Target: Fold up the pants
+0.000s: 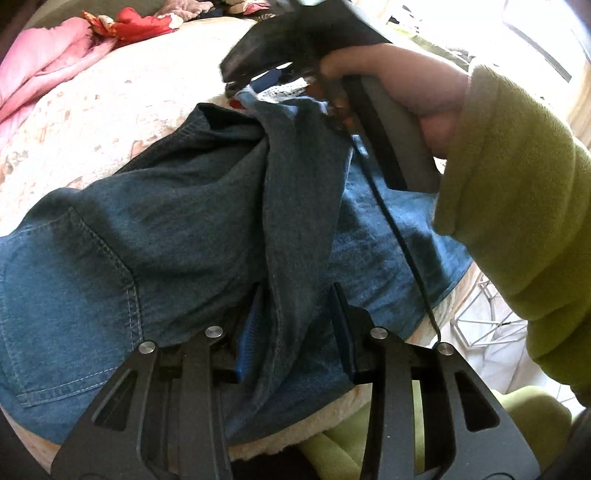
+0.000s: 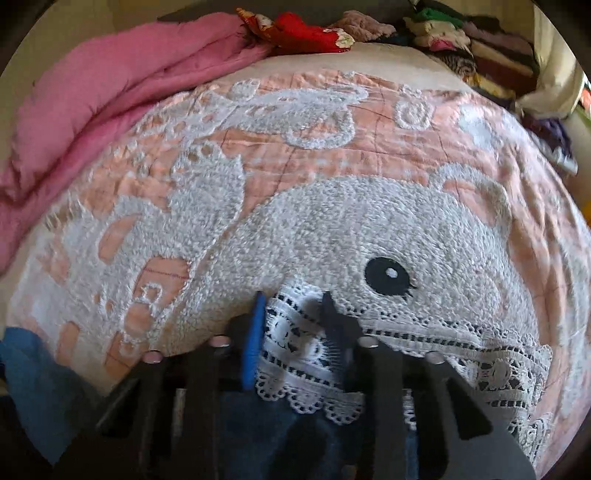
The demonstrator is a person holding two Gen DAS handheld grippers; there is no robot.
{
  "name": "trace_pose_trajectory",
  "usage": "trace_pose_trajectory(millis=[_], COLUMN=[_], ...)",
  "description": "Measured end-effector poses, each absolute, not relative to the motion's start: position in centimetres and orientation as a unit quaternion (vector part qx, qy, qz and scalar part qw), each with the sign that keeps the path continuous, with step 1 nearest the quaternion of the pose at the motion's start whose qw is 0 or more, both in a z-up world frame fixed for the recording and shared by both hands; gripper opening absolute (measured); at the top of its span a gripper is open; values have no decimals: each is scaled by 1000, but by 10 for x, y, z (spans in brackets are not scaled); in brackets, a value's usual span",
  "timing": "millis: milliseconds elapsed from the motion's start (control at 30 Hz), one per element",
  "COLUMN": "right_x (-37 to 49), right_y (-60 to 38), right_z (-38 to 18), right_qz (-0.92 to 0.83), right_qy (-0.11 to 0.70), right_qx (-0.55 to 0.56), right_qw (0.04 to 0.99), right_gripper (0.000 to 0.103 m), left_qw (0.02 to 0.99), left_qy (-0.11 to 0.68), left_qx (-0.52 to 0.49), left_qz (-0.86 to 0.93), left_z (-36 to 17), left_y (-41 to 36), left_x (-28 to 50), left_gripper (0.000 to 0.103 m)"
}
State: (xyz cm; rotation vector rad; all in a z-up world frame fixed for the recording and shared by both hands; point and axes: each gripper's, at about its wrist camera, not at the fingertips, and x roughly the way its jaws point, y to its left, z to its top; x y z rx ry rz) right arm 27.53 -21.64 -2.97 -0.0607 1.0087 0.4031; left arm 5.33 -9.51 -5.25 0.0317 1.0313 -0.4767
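Blue denim pants (image 1: 177,229) lie on the bed, with a raised ridge of fabric running up the middle. My left gripper (image 1: 295,291) has its blue-padded fingers on both sides of this ridge and is shut on it. My right gripper (image 1: 280,81), seen at the top of the left wrist view, holds the far end of the pants with its white lace hem. In the right wrist view, my right gripper (image 2: 291,295) is shut on the lace hem (image 2: 295,354), with denim (image 2: 280,435) below it.
A peach quilt (image 2: 369,221) with a white fleece bear covers the bed. A pink blanket (image 2: 92,122) lies at the left, and a red cloth (image 2: 303,31) and piled clothes (image 2: 472,40) at the back. A white wire rack (image 1: 484,317) stands beside the bed at the right.
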Motion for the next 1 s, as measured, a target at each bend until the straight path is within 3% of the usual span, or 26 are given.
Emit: trace_pose_trajectory(millis=[33,133,467,700,733,833,867,1000], right_x=[275,269,226,175,165,141,133,100], right_y=[-222,-235,-301,-363,-374,-399,-406,-433], right_z=[-28,-20,26,58,61,63,63,58], right_qz=[201,217,220,198,194,179,175,166], right_qy=[479,469,415,380,377,381,382,392], right_qx=[-16,7,84,120,127,138,141,160], right_qw=[854,856,879,896,896,896,896,891], right_gripper=[12,9,9,9,9,9,9,9], left_qw=[843,845,851,859,861,861,861,864], left_qy=[488,486,478,469,467,464,462,451], left_qx=[12,10,11,14,16,16,15,35], left_qz=[-225,-225,-219,-205,-203,-208,-211,-220], left_z=[-53,-52,-49,-49,-49,-46,-45,-35], left_y=[-94,-83,-79,-77,-77,-78,-78,-80], left_x=[53,55,55,51,50,50,50,41], left_gripper=[29,32,52,51,47,10,3,0])
